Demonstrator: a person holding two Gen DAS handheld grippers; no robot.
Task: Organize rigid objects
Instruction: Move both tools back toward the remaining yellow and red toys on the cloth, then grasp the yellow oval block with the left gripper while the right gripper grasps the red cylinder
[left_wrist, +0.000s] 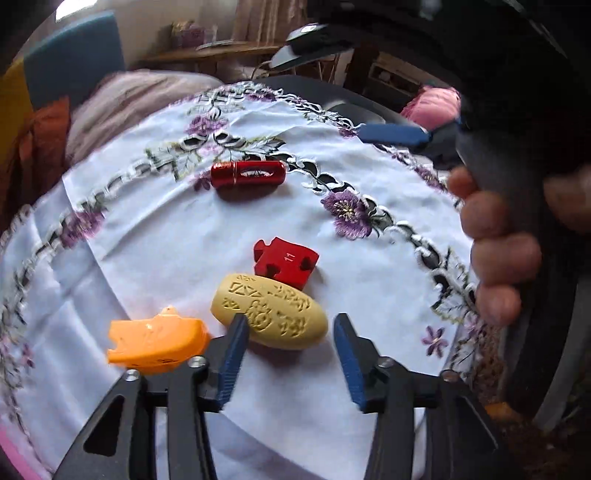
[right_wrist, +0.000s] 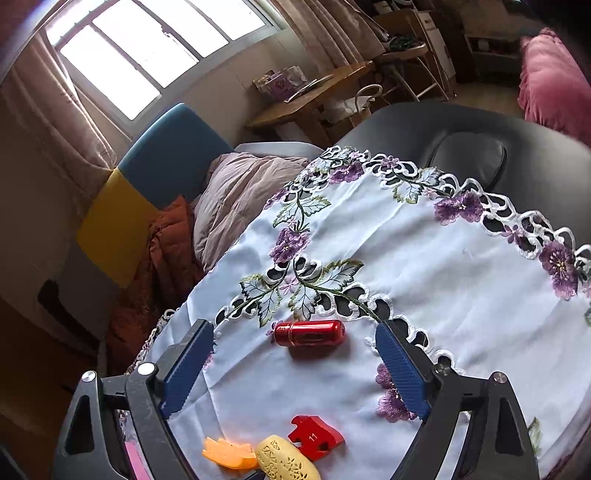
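Note:
On a white cloth with purple flowers (left_wrist: 147, 240) lie a red metal capsule (left_wrist: 248, 174), a red puzzle piece marked 11 (left_wrist: 286, 262), a yellow carved oval (left_wrist: 273, 314) and an orange plastic piece (left_wrist: 155, 341). My left gripper (left_wrist: 291, 318) is open low over the yellow oval. Its left finger overlaps the oval's edge, and the right finger stands apart from it. My right gripper (right_wrist: 293, 325) is open wide, with the red capsule (right_wrist: 308, 332) lying untouched between its fingertips. The puzzle piece (right_wrist: 317, 435), oval (right_wrist: 286, 461) and orange piece (right_wrist: 229, 456) sit at that view's bottom.
A person's hand (left_wrist: 495, 240) holds the right gripper's handle at the right, and one of its blue fingers (left_wrist: 395, 133) reaches over the cloth's edge. The cloth covers a black padded surface (right_wrist: 424, 125). A bed with a crumpled blanket (right_wrist: 236, 192) lies beyond the far edge.

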